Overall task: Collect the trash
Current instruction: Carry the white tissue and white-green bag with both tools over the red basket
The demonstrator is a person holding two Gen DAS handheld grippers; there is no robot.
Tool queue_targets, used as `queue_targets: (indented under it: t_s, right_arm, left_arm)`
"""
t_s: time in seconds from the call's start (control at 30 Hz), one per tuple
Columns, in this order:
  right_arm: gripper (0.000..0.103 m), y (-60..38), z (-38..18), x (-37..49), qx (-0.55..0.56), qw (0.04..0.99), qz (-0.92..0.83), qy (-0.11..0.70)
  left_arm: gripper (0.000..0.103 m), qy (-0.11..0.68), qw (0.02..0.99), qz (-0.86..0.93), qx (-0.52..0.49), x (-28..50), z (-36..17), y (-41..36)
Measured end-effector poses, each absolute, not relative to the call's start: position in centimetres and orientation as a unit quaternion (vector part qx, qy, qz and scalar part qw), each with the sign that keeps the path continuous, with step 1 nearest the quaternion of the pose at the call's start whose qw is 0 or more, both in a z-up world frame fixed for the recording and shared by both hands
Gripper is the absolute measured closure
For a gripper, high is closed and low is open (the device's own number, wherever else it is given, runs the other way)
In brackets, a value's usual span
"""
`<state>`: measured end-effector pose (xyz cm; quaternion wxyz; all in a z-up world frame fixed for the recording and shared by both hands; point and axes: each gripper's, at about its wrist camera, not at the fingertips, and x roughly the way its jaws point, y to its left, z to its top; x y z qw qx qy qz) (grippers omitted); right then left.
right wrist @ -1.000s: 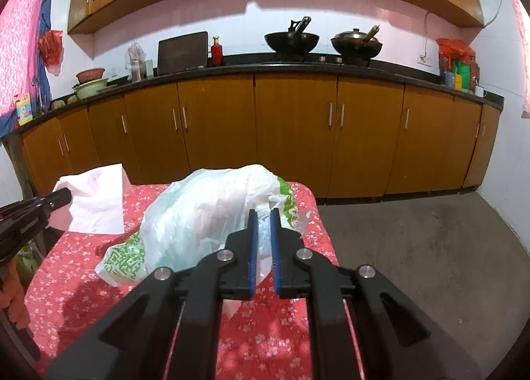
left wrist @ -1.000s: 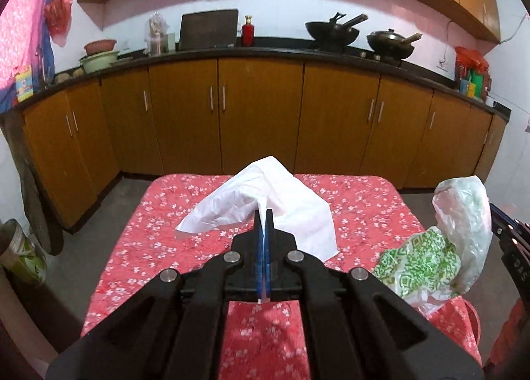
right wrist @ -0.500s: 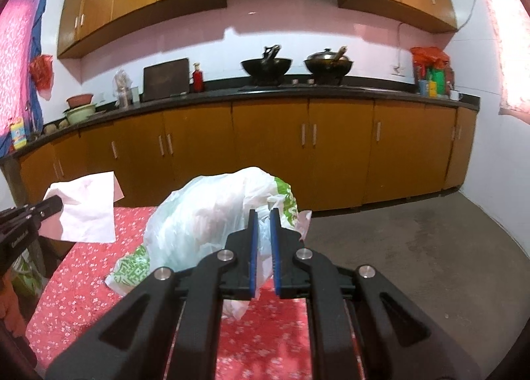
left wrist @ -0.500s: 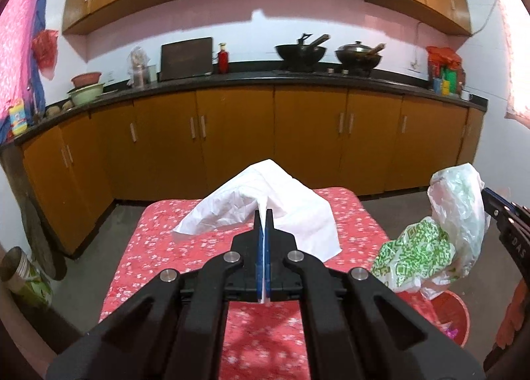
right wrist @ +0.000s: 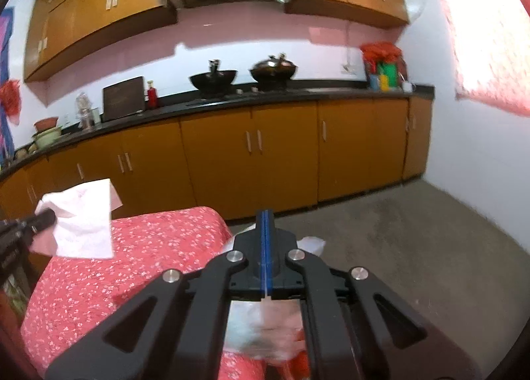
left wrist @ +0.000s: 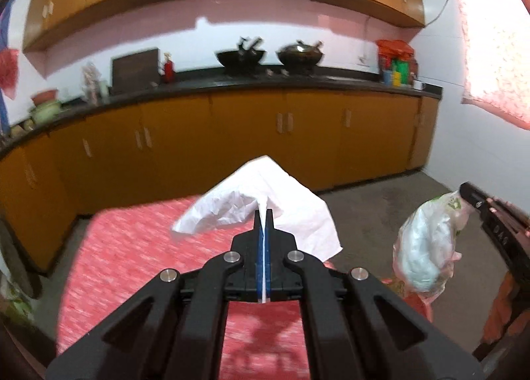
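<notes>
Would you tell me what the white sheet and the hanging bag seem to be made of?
White sheet: probably thin tissue paper, matte, softly creased and drooping. Hanging bag: thin plastic film, translucent and slightly glossy, wrinkled, with green print.

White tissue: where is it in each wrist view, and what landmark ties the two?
Left wrist: white tissue at centre, pinched in the left claw.
Right wrist: far left, above the red floral table.
Shared landmark: red bottle on the counter, also seen.
</notes>
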<state>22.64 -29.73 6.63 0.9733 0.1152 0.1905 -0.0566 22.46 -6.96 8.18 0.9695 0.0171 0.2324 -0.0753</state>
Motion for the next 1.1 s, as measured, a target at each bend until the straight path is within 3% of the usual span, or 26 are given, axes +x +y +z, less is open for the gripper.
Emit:
queue_targets:
  t_s: [0.03,0.23,0.67,1.1]
  right_arm:
    - [0.102,-30.9,5.0,22.1,0.151,0.966,-0.056,0.202]
    - [0.102,-37.9,-3.0,22.8,0.089,0.947,-0.137,0.277]
    - [0.101,-42.8,-4.3,23.9,0.071,0.951,-0.134,0.270]
    - [0.101,-46.2,-8.2,26.1,0.103,0.941,-0.098,0.307]
  left_arm:
    - [0.103,0.251,0.964,-0.082,0.003,22.7,7.5,-7.6]
    - [0.103,0.246,0.962,-0.113,0.028,23.0,6.3,-10.4]
    - [0.103,0.302,0.933,-0.191,0.049,24.1,-2.0,-21.9]
    - [0.103,0.371,0.898,-0.227,0.062,25.1,-8.8,-28.6]
